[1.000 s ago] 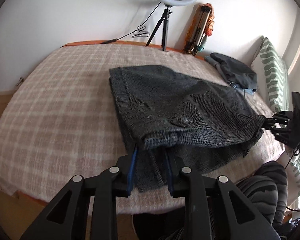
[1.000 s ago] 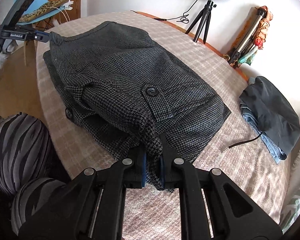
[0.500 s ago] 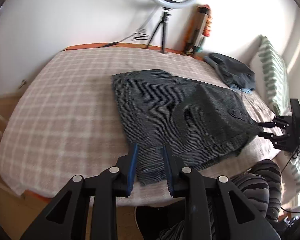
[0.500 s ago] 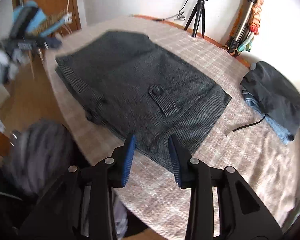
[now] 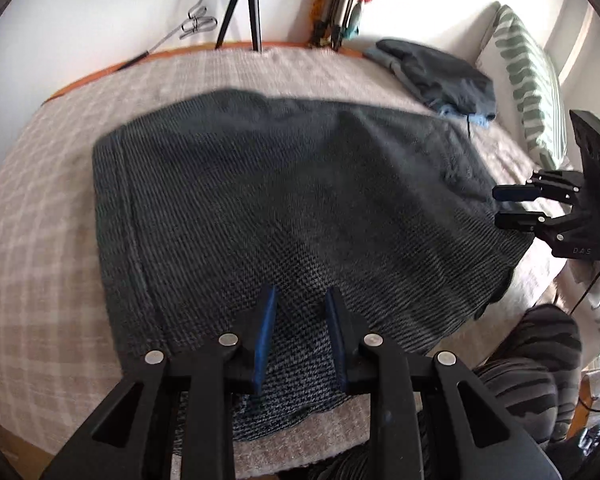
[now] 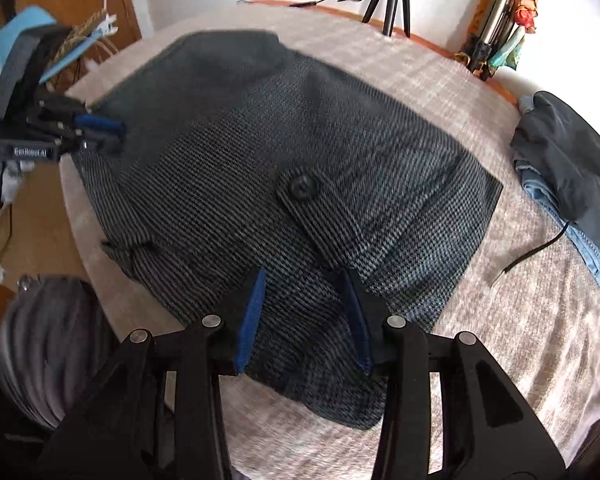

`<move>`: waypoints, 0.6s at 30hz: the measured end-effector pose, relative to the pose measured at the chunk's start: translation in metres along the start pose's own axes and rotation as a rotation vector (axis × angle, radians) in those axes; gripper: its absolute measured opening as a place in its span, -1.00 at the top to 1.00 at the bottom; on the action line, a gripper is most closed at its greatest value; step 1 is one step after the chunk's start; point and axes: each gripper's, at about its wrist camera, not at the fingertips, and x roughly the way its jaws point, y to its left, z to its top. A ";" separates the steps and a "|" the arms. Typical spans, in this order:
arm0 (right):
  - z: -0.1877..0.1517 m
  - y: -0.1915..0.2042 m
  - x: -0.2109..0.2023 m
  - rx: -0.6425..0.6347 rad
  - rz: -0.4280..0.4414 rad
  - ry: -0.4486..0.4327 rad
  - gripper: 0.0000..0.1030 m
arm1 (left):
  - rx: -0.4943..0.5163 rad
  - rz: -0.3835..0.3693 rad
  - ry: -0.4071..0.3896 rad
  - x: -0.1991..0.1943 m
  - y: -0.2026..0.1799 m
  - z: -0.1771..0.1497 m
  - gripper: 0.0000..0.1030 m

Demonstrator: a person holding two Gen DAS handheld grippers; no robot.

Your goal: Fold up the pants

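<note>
The dark houndstooth pants (image 5: 300,200) lie flat and folded on the checked bed cover (image 5: 40,220), with the buttoned pocket flap (image 6: 300,188) facing up. My left gripper (image 5: 301,292) hovers over the pants' near left edge, its blue pads drawn in to a narrow gap with no fold raised between them. From the right wrist view it (image 6: 116,132) sits at the pants' left edge. My right gripper (image 6: 305,274) is over the near right corner; its jaws are opening, pads clear of the cloth below. From the left wrist view it (image 5: 497,206) stands at the right edge.
A pile of dark and blue clothes (image 6: 572,160) lies at the bed's right side beside a green-striped pillow (image 5: 532,72). A black cord (image 6: 528,256) trails on the cover. Tripod legs (image 5: 248,4) stand behind the bed. A person's striped legs (image 5: 540,360) are at the near edge.
A second ago both grippers held the folded-over waist end up off the bed. That layer now lies flat, the right jaws have spread, and both grippers have dropped closer to the cloth.
</note>
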 end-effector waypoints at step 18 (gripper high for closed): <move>-0.033 -0.107 -0.013 0.546 0.085 -0.079 -0.47 | 0.062 -0.052 -0.089 0.013 -0.031 0.087 0.51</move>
